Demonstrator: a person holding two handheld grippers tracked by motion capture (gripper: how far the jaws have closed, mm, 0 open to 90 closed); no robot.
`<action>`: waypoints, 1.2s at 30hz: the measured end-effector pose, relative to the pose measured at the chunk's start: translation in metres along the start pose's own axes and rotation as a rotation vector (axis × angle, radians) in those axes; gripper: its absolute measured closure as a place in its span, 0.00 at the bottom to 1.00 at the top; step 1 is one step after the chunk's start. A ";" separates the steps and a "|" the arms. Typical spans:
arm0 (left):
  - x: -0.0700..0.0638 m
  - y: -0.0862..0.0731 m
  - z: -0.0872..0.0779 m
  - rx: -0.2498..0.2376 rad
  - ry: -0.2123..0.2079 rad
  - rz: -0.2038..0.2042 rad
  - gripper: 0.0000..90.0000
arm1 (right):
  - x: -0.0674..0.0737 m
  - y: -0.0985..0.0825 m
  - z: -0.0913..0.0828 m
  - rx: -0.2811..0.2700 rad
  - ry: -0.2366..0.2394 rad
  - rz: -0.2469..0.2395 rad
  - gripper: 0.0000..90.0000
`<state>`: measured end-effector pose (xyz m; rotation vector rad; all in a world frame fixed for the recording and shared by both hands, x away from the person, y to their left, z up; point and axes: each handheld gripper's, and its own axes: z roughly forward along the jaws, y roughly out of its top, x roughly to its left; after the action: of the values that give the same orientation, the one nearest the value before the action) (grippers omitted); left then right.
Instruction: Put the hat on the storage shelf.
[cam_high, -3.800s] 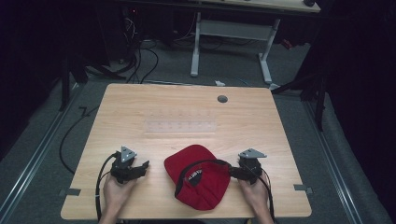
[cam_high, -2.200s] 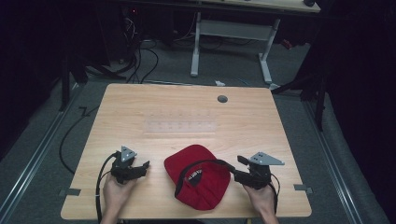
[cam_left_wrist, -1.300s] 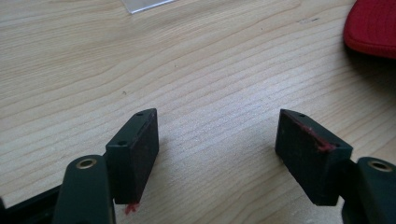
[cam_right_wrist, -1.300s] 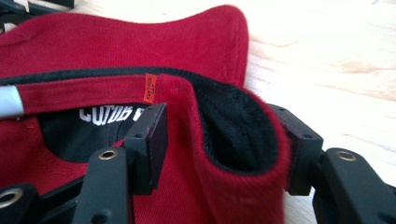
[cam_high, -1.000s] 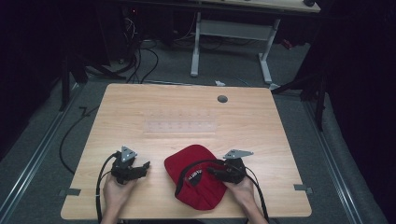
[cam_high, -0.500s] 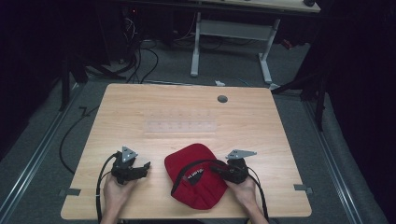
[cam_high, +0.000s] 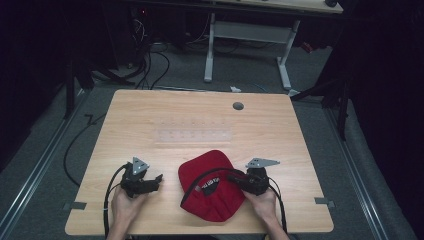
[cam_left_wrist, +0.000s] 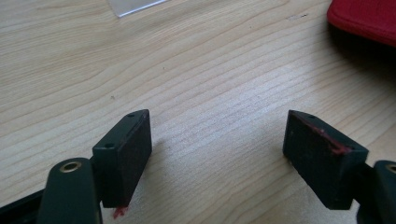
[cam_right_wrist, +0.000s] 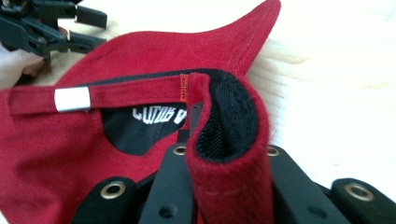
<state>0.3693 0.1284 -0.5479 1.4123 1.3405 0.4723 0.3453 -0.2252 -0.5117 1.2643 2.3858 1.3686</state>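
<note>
Pinching red cap (cam_high: 212, 192) rim: right gripper (cam_high: 240, 180) jaws; left gripper (cam_high: 156, 179) jaws spread apart.

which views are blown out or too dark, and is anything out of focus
High view: the surroundings are nearly black, the table evenly lit. Right gripper view: the table is overexposed to near white, and the cap fold nearest the lens looks soft. Left gripper view: well exposed, wood grain sharp.

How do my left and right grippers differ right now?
The left gripper has its jaws spread wide over bare wood, holding nothing; the right gripper has its jaws closed on a fold of the red cap. The left sits apart from the cap, the right at its edge. Both are hand-held, low at the table's near side.
</note>
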 end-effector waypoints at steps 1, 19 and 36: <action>0.000 0.000 0.000 0.002 -0.002 -0.003 0.27 | 0.000 0.001 -0.001 -0.001 0.000 0.007 0.94; -0.031 -0.005 -0.006 0.005 -0.137 0.055 0.30 | -0.004 0.014 -0.017 -0.057 -0.004 0.056 0.94; -0.076 -0.012 -0.008 -0.002 -0.253 0.126 0.28 | -0.002 0.034 -0.027 -0.107 0.001 0.088 0.94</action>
<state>0.3359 0.0620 -0.5272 1.5066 1.0529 0.3630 0.3544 -0.2360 -0.4713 1.3555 2.2490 1.4988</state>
